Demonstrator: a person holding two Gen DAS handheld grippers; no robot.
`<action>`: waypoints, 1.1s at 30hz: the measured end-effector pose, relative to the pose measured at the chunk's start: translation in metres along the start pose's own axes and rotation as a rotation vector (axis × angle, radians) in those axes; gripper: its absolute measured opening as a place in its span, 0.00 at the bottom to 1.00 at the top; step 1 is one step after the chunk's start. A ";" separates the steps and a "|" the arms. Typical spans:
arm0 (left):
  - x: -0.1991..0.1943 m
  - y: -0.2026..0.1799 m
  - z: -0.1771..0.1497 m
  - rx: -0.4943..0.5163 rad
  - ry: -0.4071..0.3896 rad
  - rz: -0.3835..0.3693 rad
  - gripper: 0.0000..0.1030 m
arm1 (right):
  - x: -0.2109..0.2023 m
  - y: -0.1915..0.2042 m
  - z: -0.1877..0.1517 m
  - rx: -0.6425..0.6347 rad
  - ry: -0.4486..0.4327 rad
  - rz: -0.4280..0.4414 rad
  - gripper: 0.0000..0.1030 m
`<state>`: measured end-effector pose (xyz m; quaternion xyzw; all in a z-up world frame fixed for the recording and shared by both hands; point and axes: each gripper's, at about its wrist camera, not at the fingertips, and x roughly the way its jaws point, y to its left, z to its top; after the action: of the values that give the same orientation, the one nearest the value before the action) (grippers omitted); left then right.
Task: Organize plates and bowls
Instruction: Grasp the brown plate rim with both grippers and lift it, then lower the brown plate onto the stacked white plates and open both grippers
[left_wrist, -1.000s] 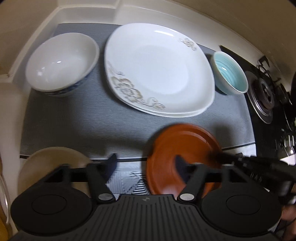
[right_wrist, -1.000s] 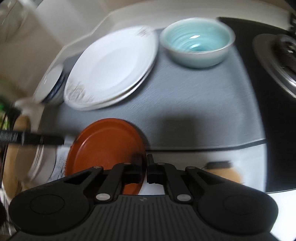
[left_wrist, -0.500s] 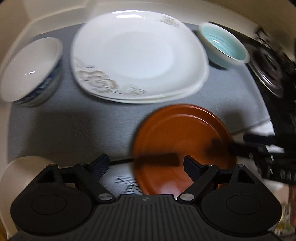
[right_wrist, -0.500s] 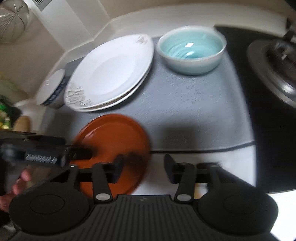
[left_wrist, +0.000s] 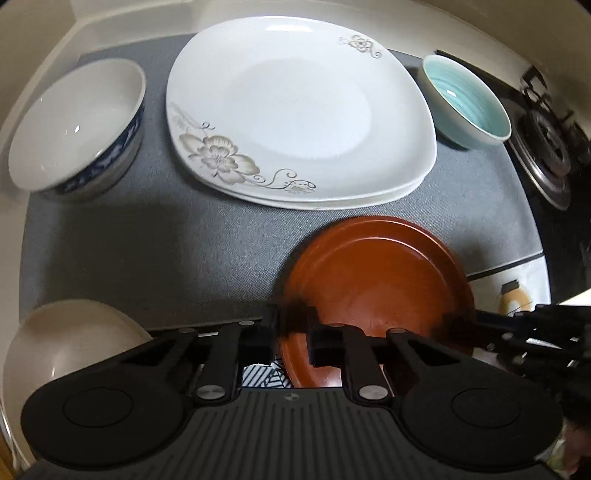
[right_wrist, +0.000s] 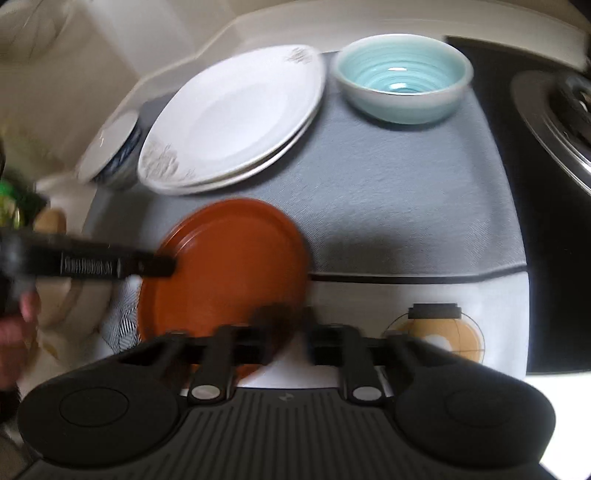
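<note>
A brown-red plate (left_wrist: 376, 295) is at the front edge of the grey mat (left_wrist: 147, 236). My left gripper (left_wrist: 293, 332) is shut on its left rim. My right gripper (right_wrist: 286, 332) is shut on its right rim; it also shows in the left wrist view (left_wrist: 458, 321). In the right wrist view the plate (right_wrist: 225, 273) has the left gripper (right_wrist: 162, 264) at its left edge. Two stacked white flowered plates (left_wrist: 299, 114) lie behind it. A blue-patterned white bowl (left_wrist: 74, 125) stands at the left, a turquoise bowl (left_wrist: 465, 103) at the right.
A beige bowl (left_wrist: 66, 347) sits at the front left beside the mat. A gas stove burner (left_wrist: 546, 147) lies to the right on a black hob. A patterned cloth (right_wrist: 436, 332) covers the counter in front of the mat. The counter's raised back edge (left_wrist: 110, 26) runs behind.
My left gripper has closed on the plate's left rim. My right gripper, open half a second ago, has closed on the right rim. The plate has moved forward, farther onto the mat.
</note>
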<state>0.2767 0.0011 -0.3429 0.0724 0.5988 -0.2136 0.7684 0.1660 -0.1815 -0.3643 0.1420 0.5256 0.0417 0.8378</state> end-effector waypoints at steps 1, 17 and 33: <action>-0.003 -0.002 -0.002 0.000 -0.001 0.000 0.16 | 0.000 0.002 -0.001 -0.015 -0.001 -0.006 0.13; -0.057 0.000 0.010 -0.040 -0.044 -0.042 0.16 | -0.049 0.005 0.019 0.030 -0.091 0.048 0.12; -0.108 0.019 0.040 -0.121 -0.139 -0.096 0.16 | -0.076 0.023 0.063 0.041 -0.189 0.061 0.08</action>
<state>0.3000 0.0298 -0.2318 -0.0178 0.5587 -0.2183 0.7999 0.1899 -0.1888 -0.2661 0.1785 0.4404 0.0429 0.8788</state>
